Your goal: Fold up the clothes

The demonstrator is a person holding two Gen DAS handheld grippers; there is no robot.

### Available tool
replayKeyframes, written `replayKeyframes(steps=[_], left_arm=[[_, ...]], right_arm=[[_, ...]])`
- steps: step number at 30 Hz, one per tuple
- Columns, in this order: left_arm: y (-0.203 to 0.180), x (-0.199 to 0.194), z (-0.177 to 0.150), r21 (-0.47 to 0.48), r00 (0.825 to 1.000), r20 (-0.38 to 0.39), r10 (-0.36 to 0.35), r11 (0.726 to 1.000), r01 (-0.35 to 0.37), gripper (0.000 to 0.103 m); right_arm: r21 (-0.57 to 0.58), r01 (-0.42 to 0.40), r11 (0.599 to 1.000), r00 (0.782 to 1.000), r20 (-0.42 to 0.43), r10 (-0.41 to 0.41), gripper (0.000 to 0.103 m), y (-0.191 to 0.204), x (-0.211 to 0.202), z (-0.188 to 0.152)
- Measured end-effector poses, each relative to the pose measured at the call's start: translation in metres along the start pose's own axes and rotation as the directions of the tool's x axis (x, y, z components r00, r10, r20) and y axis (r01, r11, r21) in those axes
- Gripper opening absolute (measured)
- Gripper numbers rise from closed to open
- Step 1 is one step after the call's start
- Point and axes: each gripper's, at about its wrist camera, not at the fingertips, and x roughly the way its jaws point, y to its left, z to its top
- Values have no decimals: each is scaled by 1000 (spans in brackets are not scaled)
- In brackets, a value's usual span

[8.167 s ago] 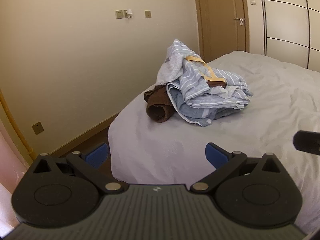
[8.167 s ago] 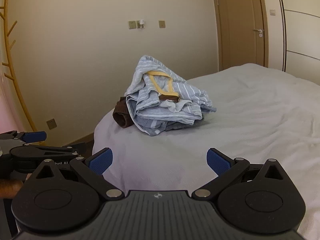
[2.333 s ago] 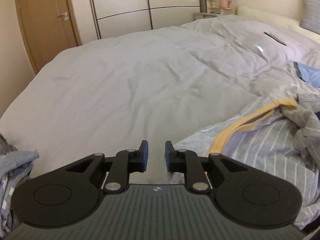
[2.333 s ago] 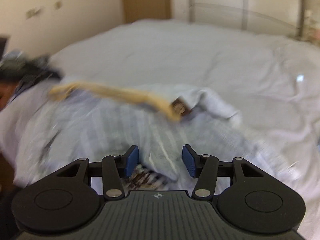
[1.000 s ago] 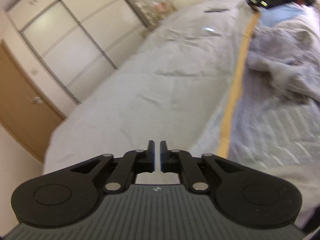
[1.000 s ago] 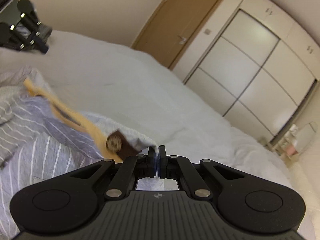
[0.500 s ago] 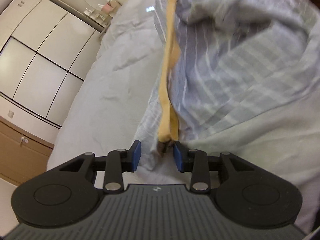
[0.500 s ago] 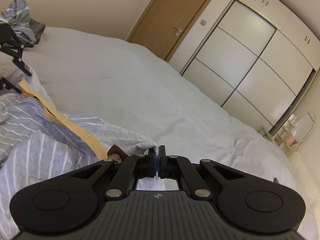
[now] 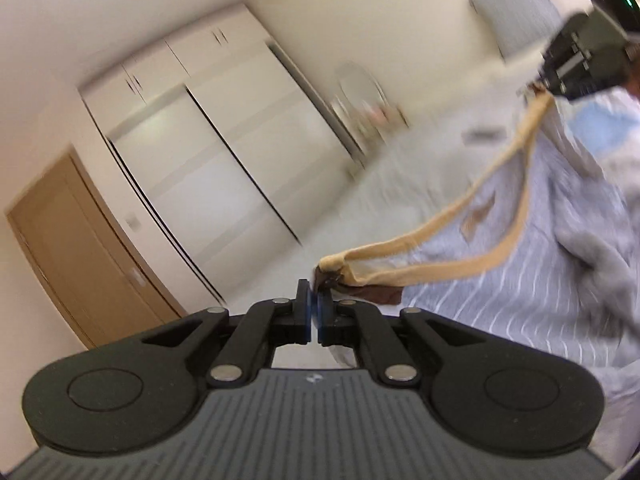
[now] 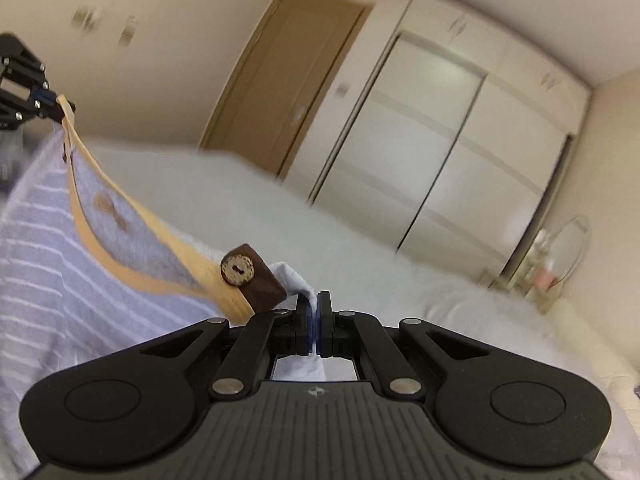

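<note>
A blue-grey striped garment [image 9: 520,280] with a yellow-tan neckline band [image 9: 400,246] hangs lifted between both grippers above the bed. My left gripper [image 9: 313,300] is shut on one shoulder, at the band's end by a brown tab [image 9: 372,292]. My right gripper [image 10: 313,304] is shut on the other shoulder, beside a brown tab with a wooden button [image 10: 237,270]. The striped cloth [image 10: 48,248] hangs to the left in the right wrist view. Each gripper shows in the other's view: the right one [image 9: 560,80], the left one [image 10: 48,104].
The bed with a white-grey duvet [image 10: 280,216] lies below. White wardrobe doors [image 10: 460,160] and a wooden door [image 10: 288,80] stand behind it. A round mirror [image 10: 568,248] and a pillow [image 9: 516,8] are at the bed's head end.
The left gripper has closed on the garment's shoulder and risen. Both grippers have lifted the garment off the bed and stretched its neckline between them.
</note>
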Motion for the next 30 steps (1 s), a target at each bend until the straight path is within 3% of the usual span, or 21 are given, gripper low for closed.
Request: replayKeyframes(steps=[4,8,16,19,22,24,28,30], left_arm=[[13,-48,46,-52,991,107,75,996,-70,2],[25,-90,81,-105,971,194,141,987,-122,2],[39,-151,147,-137,903,330,275,960,-242,2],[44,-152,170,-133,882,353,312,950,-283,2],[49,-115,187,-131,879,341,334,943,-307,2],[52,-77,193,-126,884,318,342,940,-318,2],[48,49,172,-117,923,210,321,946,-302,2],[37,116,149,-109,943,140,302,951,-288,2]], right_arm=[[38,65,997,988,135,-70,0,-15,-64,31],[71,123,990,958,251,-137,0,-27,-121,56],[129,196,972,862,451,-233,0,-32,-205,93],[123,222,967,832,494,-254,0,-37,-216,107],[121,260,958,807,518,-284,0,-51,-206,122],[125,267,956,805,516,-292,0,-66,-186,131],[79,310,948,822,479,-308,0,-92,-111,136],[69,306,950,844,442,-304,0,-102,-65,131]])
